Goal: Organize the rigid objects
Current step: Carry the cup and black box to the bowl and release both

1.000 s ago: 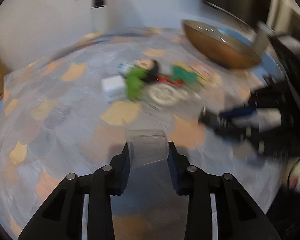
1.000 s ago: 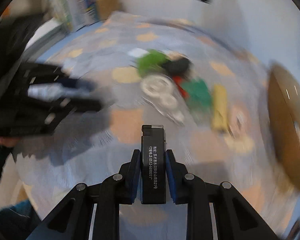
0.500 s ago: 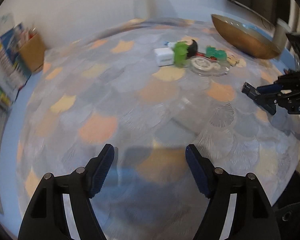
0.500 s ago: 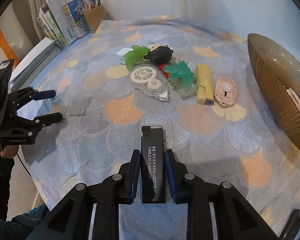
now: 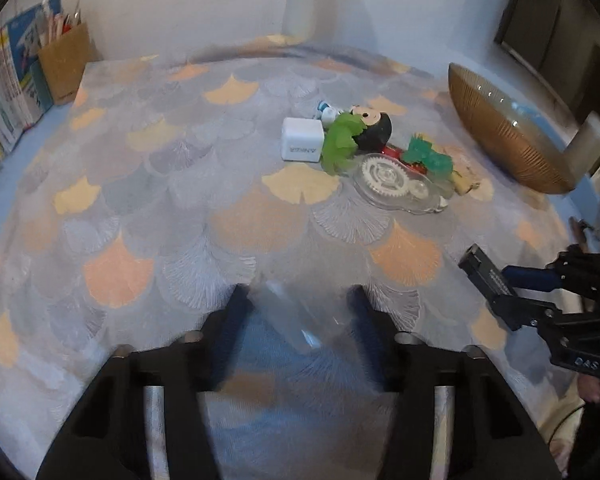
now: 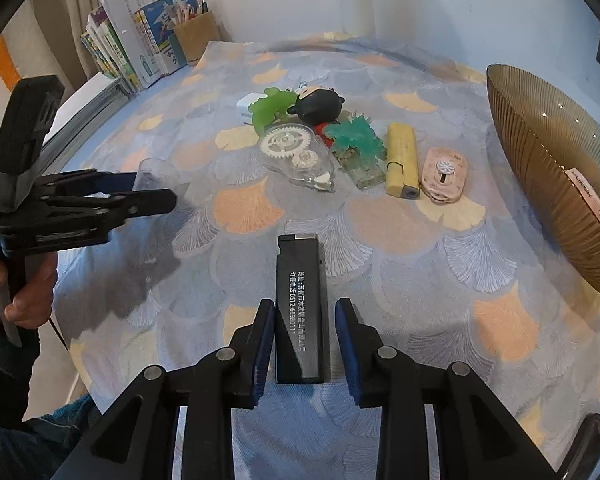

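Note:
A clear plastic cup [image 5: 304, 312] lies on the patterned tablecloth [image 5: 260, 220] between the fingers of my left gripper [image 5: 298, 292]. Its jaws are closing around the cup, and blur hides any contact. The right wrist view shows that cup [image 6: 156, 170] and the left gripper [image 6: 156, 188] at the table's left edge. A black lighter [image 6: 300, 304] with white print lies between the fingers of my right gripper [image 6: 304, 304]. Those jaws are opening, and a gap shows on the lighter's right side. The right gripper [image 5: 504, 288] also appears at the right of the left wrist view.
Mid-table is a cluster: white charger [image 5: 302, 145], green toy [image 5: 340, 140], black round figure [image 5: 374, 126], clear gear tape dispenser [image 5: 392, 184], teal toy [image 6: 354, 136], yellow lighter [image 6: 400, 160], pink correction tape [image 6: 444, 174]. A brown bowl [image 6: 548, 160] stands right, books [image 6: 140, 40] back left.
The left jaws spread wide and let the clear cup go onto the cloth, then narrowed around it again. The right jaws have parted slightly from the black lighter.

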